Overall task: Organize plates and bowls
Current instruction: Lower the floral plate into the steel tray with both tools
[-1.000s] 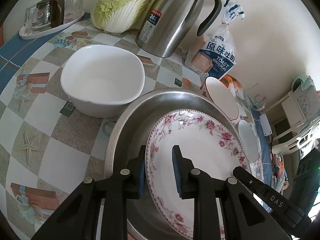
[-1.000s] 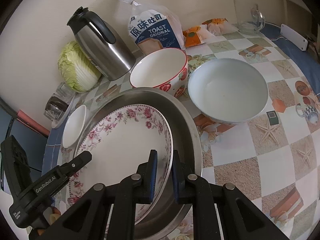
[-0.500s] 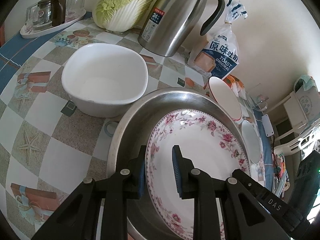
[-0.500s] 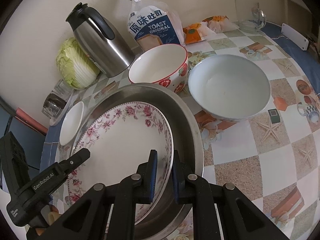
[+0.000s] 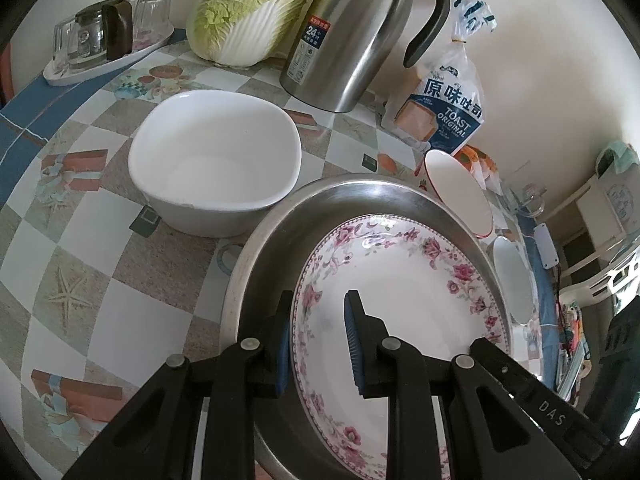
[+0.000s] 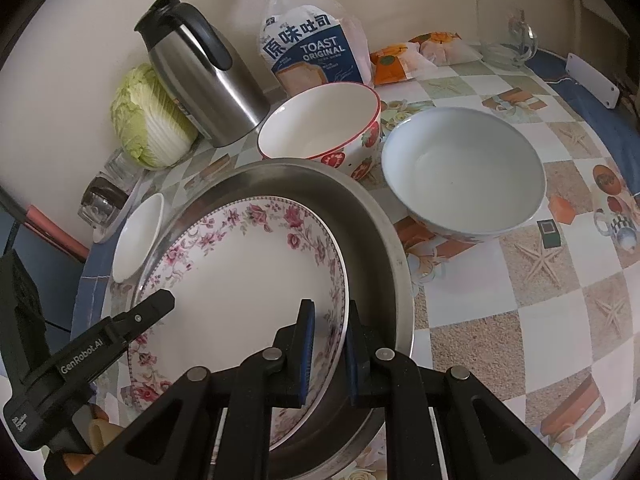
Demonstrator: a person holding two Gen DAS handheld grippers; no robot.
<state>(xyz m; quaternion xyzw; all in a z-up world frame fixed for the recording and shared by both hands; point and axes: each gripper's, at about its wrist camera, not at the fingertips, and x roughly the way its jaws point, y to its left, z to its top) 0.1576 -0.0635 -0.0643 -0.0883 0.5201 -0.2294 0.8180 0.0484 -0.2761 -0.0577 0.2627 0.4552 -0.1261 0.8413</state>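
Gripping floral plate [image 5: 404,280] rim with both grippers, left gripper [image 5: 318,344], right gripper [image 6: 328,352] | we keep it level over steel basin [image 6: 384,224].

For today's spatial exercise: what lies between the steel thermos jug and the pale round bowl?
The red-rimmed strawberry-patterned bowl stands between steel jug and pale bowl, in the right wrist view.

Patterned table [image 6: 520,340] bears steel basin [image 6: 394,240], bowls [image 6: 464,172], flask [image 5: 352,36], cabbage [image 5: 248,12]
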